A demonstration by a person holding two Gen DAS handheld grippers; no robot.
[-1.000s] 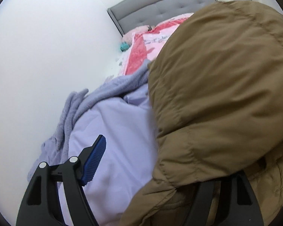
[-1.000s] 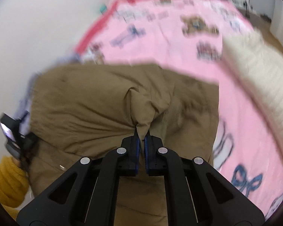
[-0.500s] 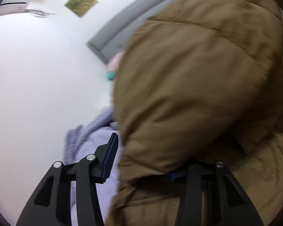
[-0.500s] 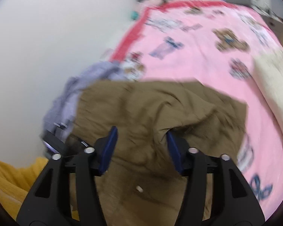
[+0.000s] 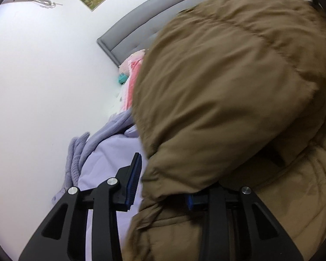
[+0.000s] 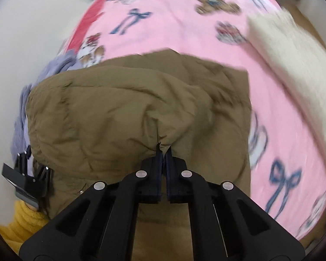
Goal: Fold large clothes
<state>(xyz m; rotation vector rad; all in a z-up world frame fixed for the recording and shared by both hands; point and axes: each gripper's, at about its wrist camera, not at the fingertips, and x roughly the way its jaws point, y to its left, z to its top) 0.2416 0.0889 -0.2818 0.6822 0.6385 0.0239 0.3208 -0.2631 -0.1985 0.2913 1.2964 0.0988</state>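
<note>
A large olive-brown padded jacket (image 6: 130, 113) lies bunched on the pink bed cover and fills the right of the left wrist view (image 5: 228, 100). My right gripper (image 6: 163, 152) is shut on a pinched fold of the jacket's near edge. My left gripper (image 5: 160, 184) is open; its left finger (image 5: 132, 182) is bare over lilac cloth, and its right finger is under a fold of the jacket. The left gripper also shows at the jacket's left edge in the right wrist view (image 6: 30, 180).
The pink printed bed cover (image 6: 184, 21) spreads beyond the jacket. A cream knit garment (image 6: 293, 69) lies at the right. Lilac knit and lilac cloth (image 5: 102, 152) lie by the white wall at the left. A grey headboard (image 5: 154, 21) stands at the far end.
My right gripper was shut on the jacket, opened half a second ago, and is shut on a fold again. The left gripper has stayed open, its view tilting up.
</note>
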